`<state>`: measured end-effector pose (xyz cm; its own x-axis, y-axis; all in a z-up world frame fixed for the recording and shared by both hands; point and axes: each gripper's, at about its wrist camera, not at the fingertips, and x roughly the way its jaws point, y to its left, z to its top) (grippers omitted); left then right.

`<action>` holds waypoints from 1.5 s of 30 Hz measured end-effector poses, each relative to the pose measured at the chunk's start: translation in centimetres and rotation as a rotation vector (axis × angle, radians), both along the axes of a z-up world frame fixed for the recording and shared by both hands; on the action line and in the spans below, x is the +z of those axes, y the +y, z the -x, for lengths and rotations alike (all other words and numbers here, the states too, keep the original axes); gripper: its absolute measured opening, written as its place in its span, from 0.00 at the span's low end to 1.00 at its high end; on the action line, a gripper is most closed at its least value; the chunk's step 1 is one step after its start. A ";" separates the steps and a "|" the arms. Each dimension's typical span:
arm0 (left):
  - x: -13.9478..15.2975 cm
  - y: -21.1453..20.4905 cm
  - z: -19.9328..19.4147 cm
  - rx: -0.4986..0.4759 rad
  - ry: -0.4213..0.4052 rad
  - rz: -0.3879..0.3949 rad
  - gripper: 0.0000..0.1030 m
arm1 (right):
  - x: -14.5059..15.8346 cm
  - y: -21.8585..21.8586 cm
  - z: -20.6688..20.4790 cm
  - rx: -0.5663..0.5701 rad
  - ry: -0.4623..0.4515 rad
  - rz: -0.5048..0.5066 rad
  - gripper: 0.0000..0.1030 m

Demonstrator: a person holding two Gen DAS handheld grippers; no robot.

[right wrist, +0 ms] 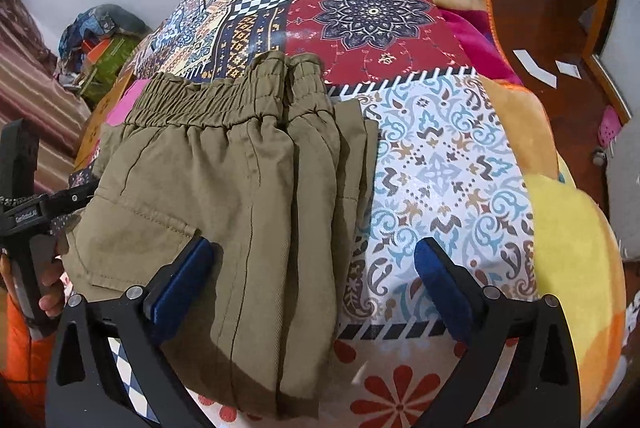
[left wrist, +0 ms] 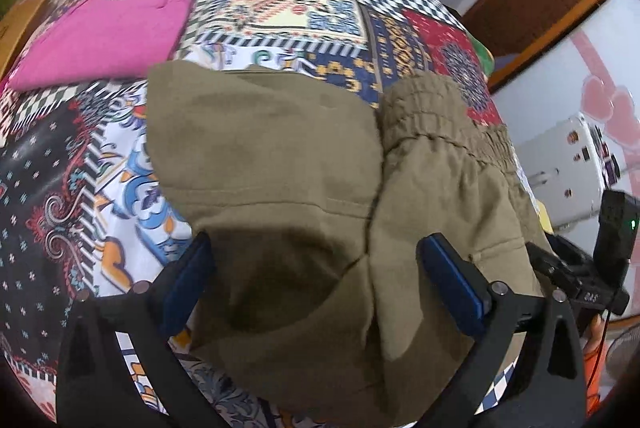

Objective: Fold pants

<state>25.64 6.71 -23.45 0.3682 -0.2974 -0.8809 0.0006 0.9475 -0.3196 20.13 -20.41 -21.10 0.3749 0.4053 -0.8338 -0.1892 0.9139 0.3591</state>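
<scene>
Two grippers hover spread — left gripper (left wrist: 316, 284), right gripper (right wrist: 316, 286) — over olive pants (right wrist: 224, 196) folded on the patchwork cloth (right wrist: 440, 156); pink garment (left wrist: 108, 36) at ten o'clock; gripper label unreadable.

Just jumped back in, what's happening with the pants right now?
A person holds tongs in each hand over olive pants lying on a patterned bedspread. The pants are already folded over themselves, with the elastic waistband at the far end. Both the left tongs and the right tongs are open and gripping nothing. A folded pink garment lies off to the side.
</scene>
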 end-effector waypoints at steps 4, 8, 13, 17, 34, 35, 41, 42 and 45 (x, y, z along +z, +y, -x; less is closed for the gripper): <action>0.0 -0.4 -0.3 -0.014 0.001 0.028 1.00 | -0.1 0.4 -0.2 0.011 -0.001 -0.005 0.98; 0.2 -1.0 -0.2 -0.039 -0.001 0.015 1.00 | -0.2 0.3 -0.3 0.015 0.002 -0.027 0.88; 0.7 -1.5 0.2 -0.067 -0.016 0.028 0.88 | 0.1 0.3 -0.3 0.038 0.017 -0.090 0.65; 1.1 -2.2 1.0 -0.094 -0.042 0.028 0.75 | 0.2 0.4 -0.2 0.032 0.000 -0.087 0.52; 3.5 -2.1 3.0 -0.057 -0.100 0.015 0.19 | 3.3 1.1 0.7 0.049 -0.109 0.005 0.14; 3.7 -2.2 3.2 -0.057 -0.106 0.017 0.18 | 3.5 1.2 0.8 0.050 -0.115 0.007 0.14; 5.1 -2.0 4.3 -0.045 -0.137 0.022 0.12 | 5.3 1.7 1.4 0.058 -0.166 0.002 0.12; 5.3 -1.8 4.5 -0.041 -0.141 0.026 0.12 | 5.5 1.8 1.5 0.060 -0.174 0.001 0.12; 6.0 -1.2 5.1 -0.030 -0.159 0.032 0.11 | 6.5 2.3 1.6 0.072 -0.202 0.000 0.11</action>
